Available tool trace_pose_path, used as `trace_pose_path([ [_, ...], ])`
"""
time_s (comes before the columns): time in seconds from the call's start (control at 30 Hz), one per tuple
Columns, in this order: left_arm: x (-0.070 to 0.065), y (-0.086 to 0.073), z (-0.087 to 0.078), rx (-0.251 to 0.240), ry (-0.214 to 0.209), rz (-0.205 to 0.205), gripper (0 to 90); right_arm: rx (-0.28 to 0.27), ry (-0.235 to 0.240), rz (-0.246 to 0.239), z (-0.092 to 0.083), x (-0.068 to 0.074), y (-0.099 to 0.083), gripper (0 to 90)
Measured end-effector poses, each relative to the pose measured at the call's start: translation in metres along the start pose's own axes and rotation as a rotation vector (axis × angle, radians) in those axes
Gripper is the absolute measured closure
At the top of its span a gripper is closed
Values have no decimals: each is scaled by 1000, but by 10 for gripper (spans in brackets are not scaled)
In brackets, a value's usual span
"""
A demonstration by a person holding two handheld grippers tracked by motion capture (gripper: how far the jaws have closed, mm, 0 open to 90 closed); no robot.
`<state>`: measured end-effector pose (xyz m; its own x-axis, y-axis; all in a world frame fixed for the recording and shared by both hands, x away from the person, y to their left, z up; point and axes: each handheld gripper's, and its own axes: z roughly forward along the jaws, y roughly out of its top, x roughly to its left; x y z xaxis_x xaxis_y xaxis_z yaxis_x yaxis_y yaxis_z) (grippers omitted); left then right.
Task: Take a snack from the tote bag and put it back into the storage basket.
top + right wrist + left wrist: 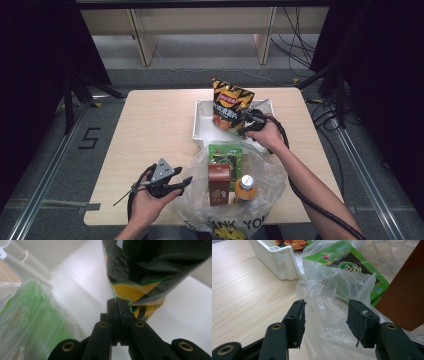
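I work at a pale wooden table in what looks like a recording lab, black curtains hanging at nine and three o'clock, loose cables across the grey floor at one o'clock, and a taped numeral five at nine.

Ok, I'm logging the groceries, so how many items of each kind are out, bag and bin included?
Snack packets: 2 (chip bag, green packet)
Brown carton: 1
Bottle: 1
Plastic bag: 1
White bin: 1
Total: 6
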<state>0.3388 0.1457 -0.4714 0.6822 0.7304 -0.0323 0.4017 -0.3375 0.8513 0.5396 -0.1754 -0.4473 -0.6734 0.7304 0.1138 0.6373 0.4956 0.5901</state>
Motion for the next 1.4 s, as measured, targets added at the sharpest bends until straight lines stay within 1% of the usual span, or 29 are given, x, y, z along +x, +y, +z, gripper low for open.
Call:
trace_pose_path([
  [0.03, 0, 0, 0, -4, 1, -3, 476, 23, -11, 31, 0, 0, 0, 898],
  [0.07, 0, 0, 0, -4, 1, 2, 476, 9, -4, -2, 2, -2, 1, 898],
  [0.13, 0, -1, 0, -2, 0, -4, 476, 18, -5, 10, 4, -1, 0, 899],
  [0.2, 0, -1, 0, -2, 1, -3, 476, 30, -4, -25, 7, -2, 0, 900],
  [0.23, 0, -1, 0, -1, -1, -2, 476, 44, 25, 17, 7, 0, 1, 900],
  [0.27, 0, -1, 0, -1, -1, -1, 476, 49, -6, 20, 7, 1, 1, 900],
  [0.3, 0, -1, 0, 0, -1, -1, 476, 57, -7, -26, 9, -2, 1, 900],
  [0.37, 1, -1, 0, -1, -4, 2, 476, 60, -21, 13, 10, 1, 1, 900],
  [0.4, 1, -1, 0, -1, -4, 5, 476, 62, -14, 13, 11, 1, 2, 900],
  [0.47, 1, -1, 0, 0, -4, 6, 476, 72, -23, -8, 13, -2, 2, 900],
  [0.5, 1, -2, 0, 1, -4, 6, 475, 66, -31, 8, 12, -1, 2, 900],
  [0.53, 1, -2, 0, 1, -4, 5, 476, 50, -38, -16, 14, -3, 2, 900],
  [0.57, 2, -2, -1, 17, -2, 21, 475, 56, -43, -13, 14, -3, 3, 900],
  [0.67, 0, -3, 1, 7, -2, -4, 476, 49, -51, -10, 13, -6, 3, 900],
  [0.7, -1, -3, 1, 8, -3, -7, 475, 67, -74, -39, 12, -9, 3, 900],
  [0.73, 0, -3, 1, 9, -6, 11, 475, 63, -69, -43, 12, -9, 3, 900],
  [0.77, 0, -3, 1, 9, -7, 11, 475, 56, -62, -16, 12, -7, 4, 900],
  [0.83, 1, -2, 0, 22, -13, 28, 475, 71, -64, -23, 13, -7, 4, 900],
  [0.87, 1, -2, 0, 23, -13, 28, 475, 96, -76, 2, 12, -5, 4, 900],
  [0.9, 1, -2, 0, 23, -12, 23, 475, 72, -65, -36, 13, -6, 4, 900],
  [1.0, 0, -3, 1, 22, -7, 18, 475, 74, -90, -36, 13, -8, 5, 900],
  [1.03, 0, -3, 1, 26, -13, 18, 475, 96, -115, -87, 11, -12, 5, 900],
  [1.07, -1, -3, 2, 11, -12, 2, 475, 76, -94, -54, 12, -10, 6, 900],
  [1.17, 0, -3, 1, 22, -13, 14, 475, 81, -111, -10, 11, -12, 7, 900],
  [1.2, -1, -3, 1, 22, -7, 13, 475, 99, -135, -60, 10, -17, 6, 900],
  [1.23, -2, -4, 2, 9, -11, 3, 475, 80, -137, -71, 11, -19, 6, 900],
  [1.27, -1, -4, 2, 12, -15, 10, 475, 59, -131, -14, 11, -16, 8, 900],
  [1.3, -2, -4, 2, 13, -13, 1, 475, 63, -156, 12, 12, -17, 8, 900],
  [1.4, -3, -4, 2, 12, -14, -14, 475, 66, -166, -27, 10, -24, 9, 900],
])
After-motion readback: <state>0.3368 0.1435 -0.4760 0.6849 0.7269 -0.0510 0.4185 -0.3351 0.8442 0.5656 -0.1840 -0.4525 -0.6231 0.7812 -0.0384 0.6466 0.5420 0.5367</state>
